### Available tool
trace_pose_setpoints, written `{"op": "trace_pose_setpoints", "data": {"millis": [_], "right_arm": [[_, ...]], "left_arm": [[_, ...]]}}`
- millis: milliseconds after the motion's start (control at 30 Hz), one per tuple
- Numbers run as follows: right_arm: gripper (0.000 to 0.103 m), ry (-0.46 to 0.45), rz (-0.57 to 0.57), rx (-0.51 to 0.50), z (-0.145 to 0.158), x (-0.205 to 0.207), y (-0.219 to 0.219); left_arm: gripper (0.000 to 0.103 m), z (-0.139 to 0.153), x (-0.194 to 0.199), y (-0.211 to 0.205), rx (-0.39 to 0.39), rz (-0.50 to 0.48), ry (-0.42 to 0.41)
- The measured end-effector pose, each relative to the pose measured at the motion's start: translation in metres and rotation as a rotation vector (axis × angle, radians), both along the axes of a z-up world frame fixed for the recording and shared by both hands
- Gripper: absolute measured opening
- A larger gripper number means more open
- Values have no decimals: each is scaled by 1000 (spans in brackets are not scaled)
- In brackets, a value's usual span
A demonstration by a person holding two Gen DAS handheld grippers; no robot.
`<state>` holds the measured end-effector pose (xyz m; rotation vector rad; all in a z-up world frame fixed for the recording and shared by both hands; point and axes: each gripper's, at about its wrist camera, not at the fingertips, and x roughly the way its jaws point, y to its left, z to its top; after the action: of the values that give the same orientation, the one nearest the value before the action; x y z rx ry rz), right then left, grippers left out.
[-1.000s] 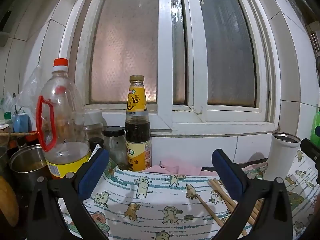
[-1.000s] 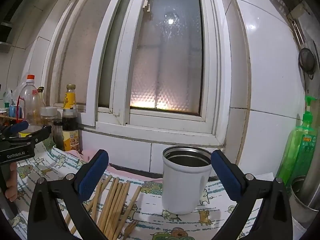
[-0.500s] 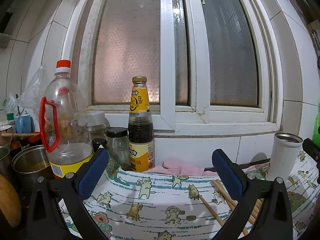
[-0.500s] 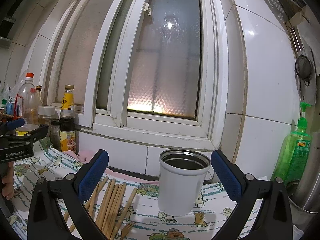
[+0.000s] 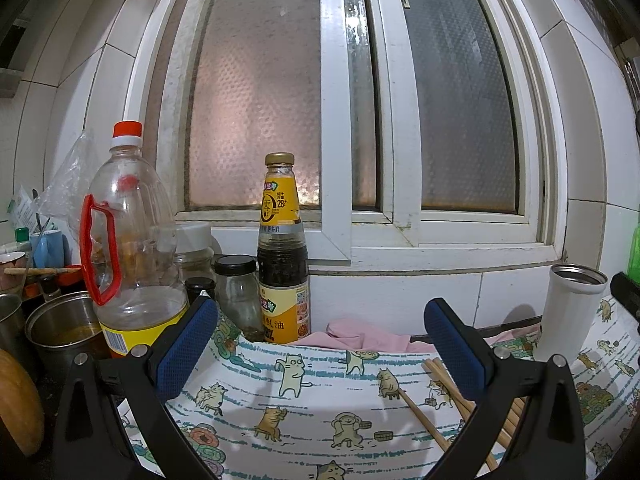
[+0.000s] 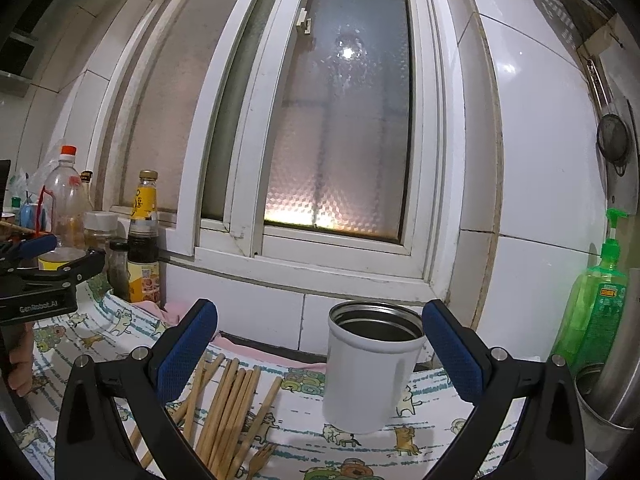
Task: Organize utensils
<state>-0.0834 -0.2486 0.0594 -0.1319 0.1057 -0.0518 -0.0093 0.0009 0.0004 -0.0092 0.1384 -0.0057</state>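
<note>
Wooden chopsticks (image 6: 230,404), slim round-ish sticks, are laid loose on the cartoon-print cloth (image 5: 320,400) over the desk, just left of the white cylindrical cup (image 6: 370,368) w/ steel rim, upright. Right claw (image 6: 320,350) is spread wide, nothing gripped, blue textured pads. Left claw (image 5: 320,348) likewise wide, empty.
</note>
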Motion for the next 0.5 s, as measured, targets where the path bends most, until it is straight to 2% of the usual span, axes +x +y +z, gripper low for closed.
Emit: {"op": "trace_pose_setpoints", "data": {"millis": [67, 500], "right_arm": [[103, -14, -42, -5, 1, -2, -1], [103, -3, -55, -13, 0, 0, 0]], "left_arm": [[103, 0, 1, 0, 1, 1, 2], [103, 1, -2, 2, 6, -8, -16]]}}
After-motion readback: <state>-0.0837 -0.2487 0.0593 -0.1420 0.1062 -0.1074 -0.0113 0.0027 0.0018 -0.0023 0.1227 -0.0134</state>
